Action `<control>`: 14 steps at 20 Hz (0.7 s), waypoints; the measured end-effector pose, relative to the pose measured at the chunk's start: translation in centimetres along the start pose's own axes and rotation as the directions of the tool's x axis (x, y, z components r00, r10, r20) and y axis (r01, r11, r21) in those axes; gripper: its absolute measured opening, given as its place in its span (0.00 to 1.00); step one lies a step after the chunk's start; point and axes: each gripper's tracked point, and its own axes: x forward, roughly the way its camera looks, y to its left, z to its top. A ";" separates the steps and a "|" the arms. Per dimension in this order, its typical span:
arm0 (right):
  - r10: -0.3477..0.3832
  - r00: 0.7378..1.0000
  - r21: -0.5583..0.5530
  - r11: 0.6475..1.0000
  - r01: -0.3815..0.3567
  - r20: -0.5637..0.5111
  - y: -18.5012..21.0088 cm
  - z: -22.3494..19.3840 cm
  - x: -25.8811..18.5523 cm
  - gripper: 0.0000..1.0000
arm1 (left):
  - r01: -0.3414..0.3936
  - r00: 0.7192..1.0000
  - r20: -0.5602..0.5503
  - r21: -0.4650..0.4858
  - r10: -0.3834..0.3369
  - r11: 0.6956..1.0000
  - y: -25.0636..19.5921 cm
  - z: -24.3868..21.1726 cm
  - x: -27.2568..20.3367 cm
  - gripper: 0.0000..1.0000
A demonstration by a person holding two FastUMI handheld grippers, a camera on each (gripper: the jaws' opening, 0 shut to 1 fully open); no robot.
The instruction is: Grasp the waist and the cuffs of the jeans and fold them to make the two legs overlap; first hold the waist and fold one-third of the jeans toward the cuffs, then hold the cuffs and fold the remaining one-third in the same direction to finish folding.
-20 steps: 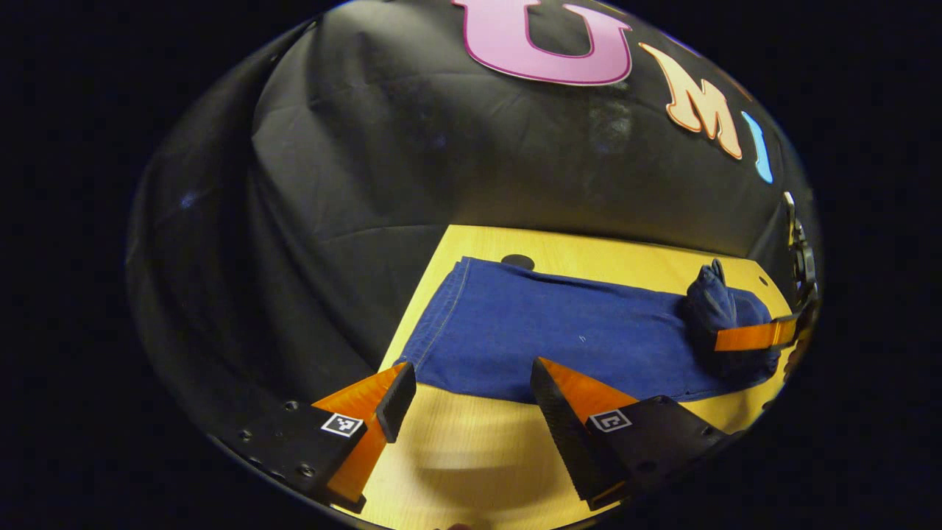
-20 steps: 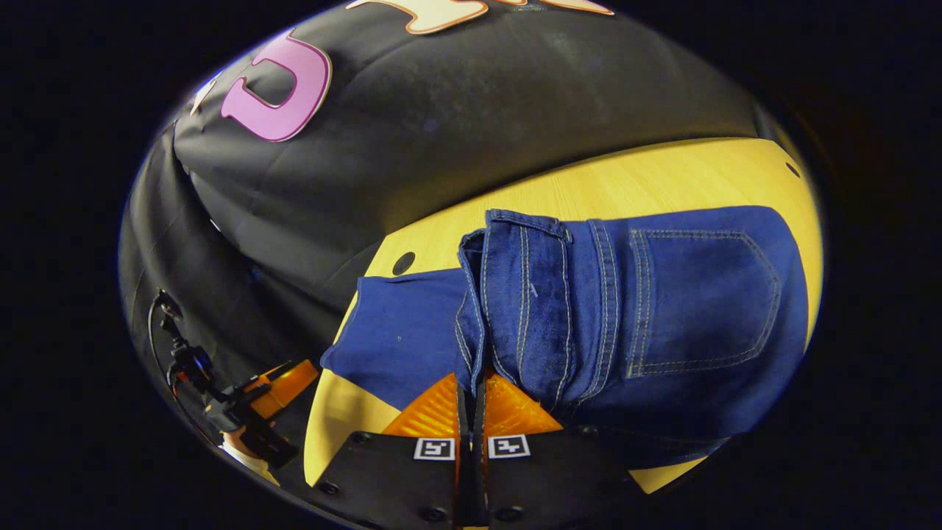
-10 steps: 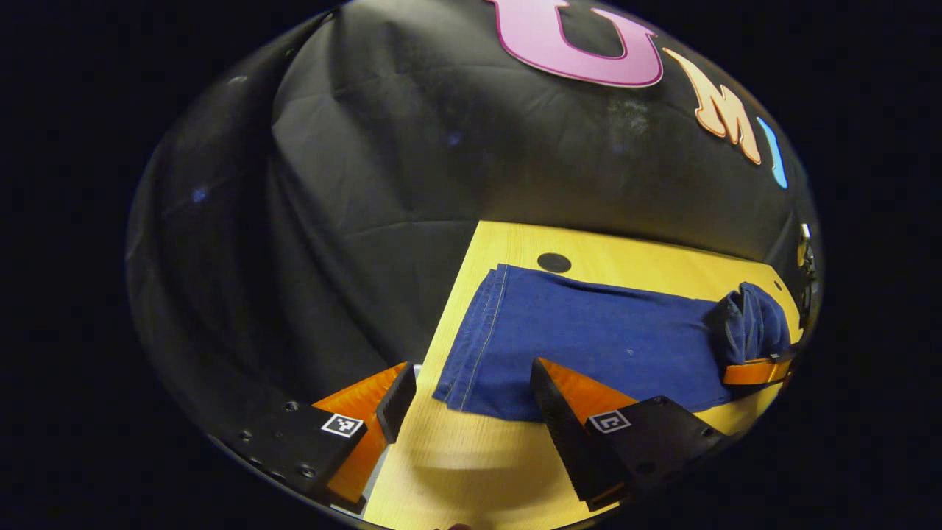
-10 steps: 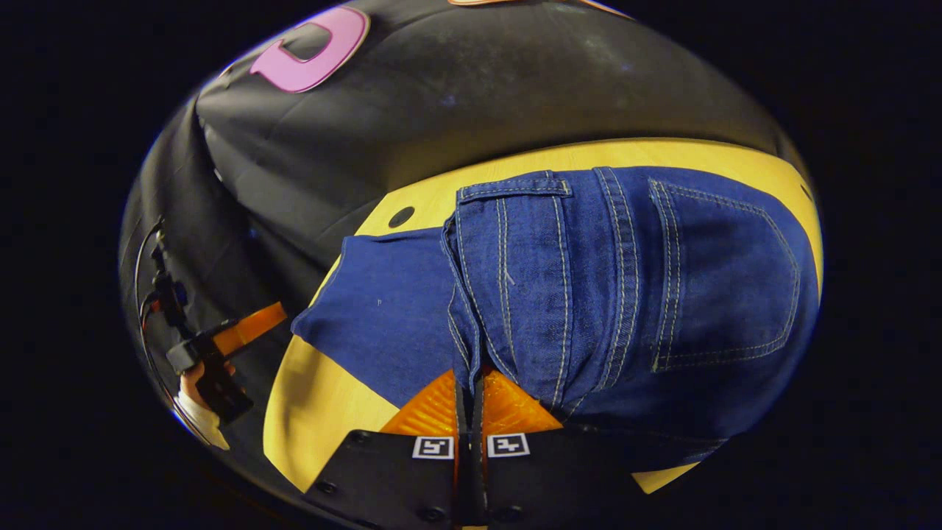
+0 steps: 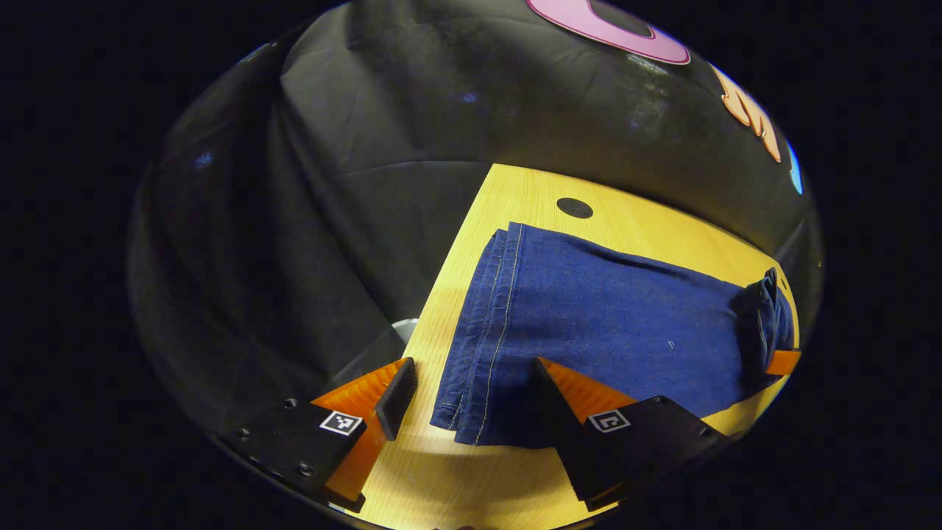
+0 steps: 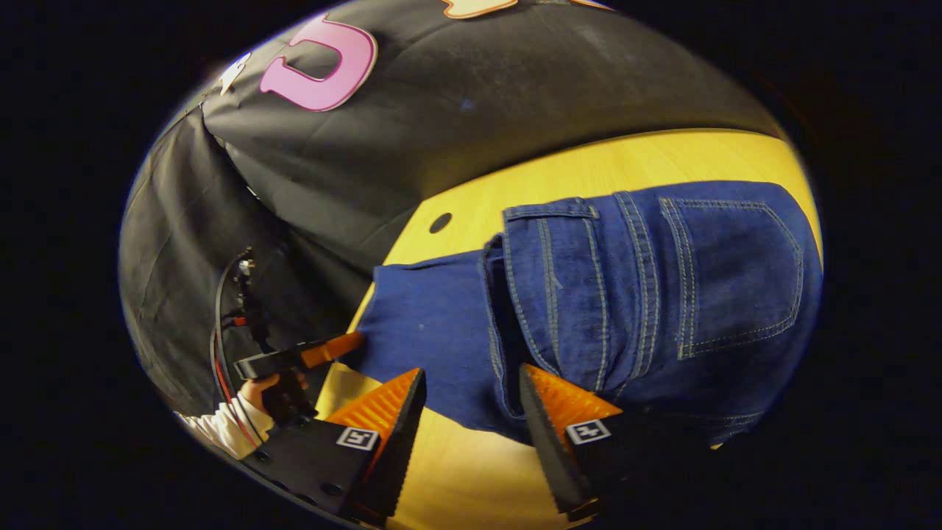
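1. Lying flat on a yellow wooden tabletop [image 5: 508, 478] w/ a small dark round hole [image 5: 575, 207] near the far edge: a pair of dark blue denim jeans [image 5: 603, 324], legs stacked one over the other.
2. Waist end [image 6: 662, 280] is lying doubled back over the legs; a stitched back pocket [image 6: 736, 272] and belt loops are facing up in the right gripper view.
3. Cuff end [image 5: 478, 331] is pointing toward the table's left edge in the left gripper view, hems stacked, pale stitching showing.
4. Left gripper [image 5: 471, 397] is hovering at the cuffs w/ jaws spread wide, one finger at the table's edge beside the hem, the other over the denim; nothing is being held.
5. Right gripper [image 6: 471, 412] is also sitting w/ jaws spread wide, at the near edge of the folded waist; one finger is over bare table, the other is overlapping the denim. Whether that finger is touching the cloth – can't tell. Nothing is being clamped.
6. In the right gripper view, the left gripper is showing farther off at the cuff end, gripped by a person's hand [image 6: 266, 388] in a white sleeve [image 6: 224, 430], cables [image 6: 228, 324] trailing above it.
7. Black cloth booth wall [image 5: 383, 154] is hanging behind the table.
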 end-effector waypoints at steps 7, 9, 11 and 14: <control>0.016 0.981 0.002 1.000 -0.017 0.195 1.4 7.0 -6.0 0.94 | 0.037 0.999 0.009 0.006 -0.037 0.999 0.7 0.5 -0.9 0.80; 0.013 0.966 0.009 1.000 -0.016 0.257 1.2 9.0 -8.3 0.94 | 0.057 0.998 0.015 -0.010 -0.057 0.998 0.8 0.9 -0.9 0.66; -0.024 0.953 -0.005 1.000 0.027 0.303 0.3 10.2 -10.4 0.98 | 0.087 0.996 0.026 -0.024 -0.086 0.996 1.0 1.5 -1.4 0.44; -0.090 0.941 0.007 0.996 0.093 0.326 -1.5 10.5 -12.8 0.98 | 0.098 0.995 0.030 -0.040 -0.097 0.994 1.3 1.7 -1.4 0.11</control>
